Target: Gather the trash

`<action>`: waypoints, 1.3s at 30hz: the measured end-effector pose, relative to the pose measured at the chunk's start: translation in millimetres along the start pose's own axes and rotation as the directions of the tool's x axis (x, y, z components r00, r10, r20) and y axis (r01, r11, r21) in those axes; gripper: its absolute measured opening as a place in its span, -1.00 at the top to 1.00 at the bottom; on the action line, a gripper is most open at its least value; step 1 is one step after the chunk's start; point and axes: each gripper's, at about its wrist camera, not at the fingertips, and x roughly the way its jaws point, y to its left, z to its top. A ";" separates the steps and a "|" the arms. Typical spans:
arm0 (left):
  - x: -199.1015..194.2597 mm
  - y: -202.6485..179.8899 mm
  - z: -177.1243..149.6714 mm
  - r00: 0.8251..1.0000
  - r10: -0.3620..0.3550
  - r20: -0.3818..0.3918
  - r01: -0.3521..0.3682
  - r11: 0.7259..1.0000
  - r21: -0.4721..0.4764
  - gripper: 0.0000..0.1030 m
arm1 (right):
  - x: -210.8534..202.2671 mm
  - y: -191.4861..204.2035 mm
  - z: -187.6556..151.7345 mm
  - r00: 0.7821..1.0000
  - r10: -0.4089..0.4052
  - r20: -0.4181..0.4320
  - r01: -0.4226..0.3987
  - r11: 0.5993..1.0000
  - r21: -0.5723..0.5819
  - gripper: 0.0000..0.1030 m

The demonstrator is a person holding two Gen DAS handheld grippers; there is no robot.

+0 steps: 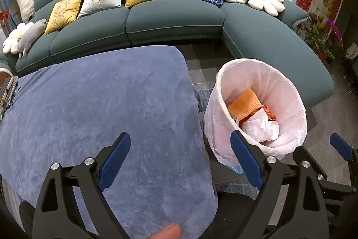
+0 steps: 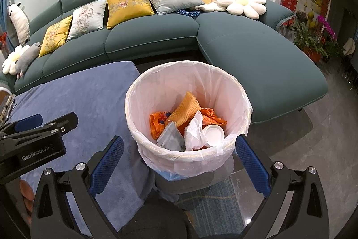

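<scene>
Since the trash (image 2: pixel 190 124) (orange wrappers, tissue, a white cup) already sits in the bin (image 2: pixel 243 95) beside the table (image 1: pixel 94 100), whose cloth shows no litter, collection looks about done; left gripper (image 1: pixel 181 160) and right gripper (image 2: pixel 179 162) both spread wide, holding nothing

My left wrist view looks forward and down over blue-covered table (image 1: pixel 100 109), bin (image 1: pixel 257 109) at right of frame, close. My right wrist view sits further right, looks steeply down into same bin (image 2: pixel 188 113) at frame centre, very near. Both face green sofa (image 1: pixel 170 21) across upper frame. Shared: sofa (image 2: pixel 147 37), table (image 2: pixel 85 95), bin. Left gripper (image 2: pixel 38 127) shows at left edge of right view.
</scene>
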 end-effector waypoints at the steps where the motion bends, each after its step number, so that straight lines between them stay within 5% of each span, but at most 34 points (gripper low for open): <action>1: 0.5 0.2 -0.2 1.000 0.002 -0.001 -0.002 1.000 -0.001 -0.68 | 0.0 0.0 -0.1 1.000 0.001 -0.001 -0.001 1.000 0.001 -0.87; 39: 2.6 -4.5 -4.4 0.999 0.045 -0.015 -0.045 0.999 0.004 -0.68 | 2.1 1.6 -1.0 1.000 0.006 -0.008 -0.006 1.000 -0.009 -0.87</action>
